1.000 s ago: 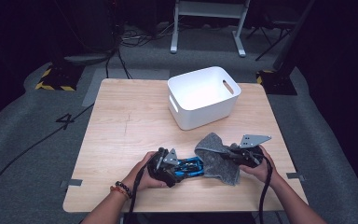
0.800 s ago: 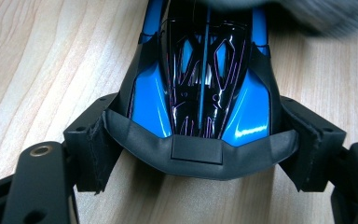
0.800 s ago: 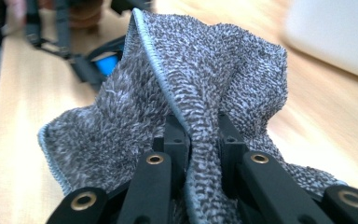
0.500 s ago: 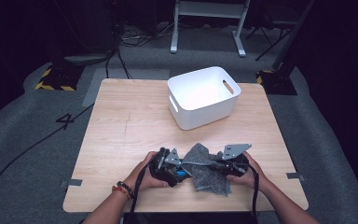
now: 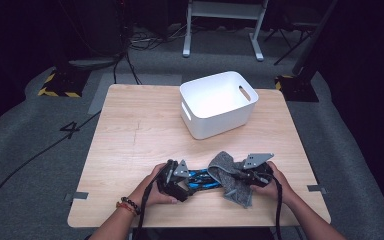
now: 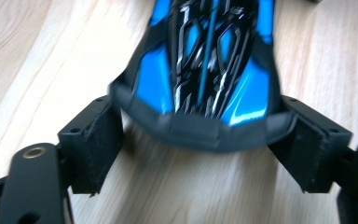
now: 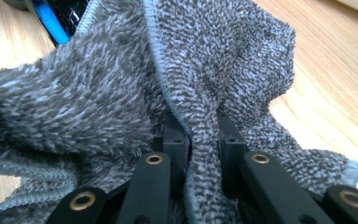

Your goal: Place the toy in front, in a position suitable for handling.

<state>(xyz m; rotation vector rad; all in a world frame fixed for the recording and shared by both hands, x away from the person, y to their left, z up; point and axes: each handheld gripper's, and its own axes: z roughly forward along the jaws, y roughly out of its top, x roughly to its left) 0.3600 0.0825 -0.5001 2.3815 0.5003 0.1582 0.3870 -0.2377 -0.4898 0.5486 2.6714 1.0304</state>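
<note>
A white rectangular plastic bin [image 5: 219, 102] stands on the light wooden tabletop [image 5: 130, 135], well behind the blue-and-black toy car [image 5: 200, 179]. Beside the car, the right gripper [image 5: 236, 176] pinches a fuzzy grey cloth [image 5: 225, 167]. The left gripper's [image 5: 192, 181] fingers [image 6: 93, 144], just opening, straddle the glossy car's end.

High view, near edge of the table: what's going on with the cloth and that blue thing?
A person works two grippers. The right gripper is shut on a fold of the grey cloth, draped over one end of the blue and black toy car. The left gripper flanks the car's other end, jaws just opening. The white bin sits behind.
</note>
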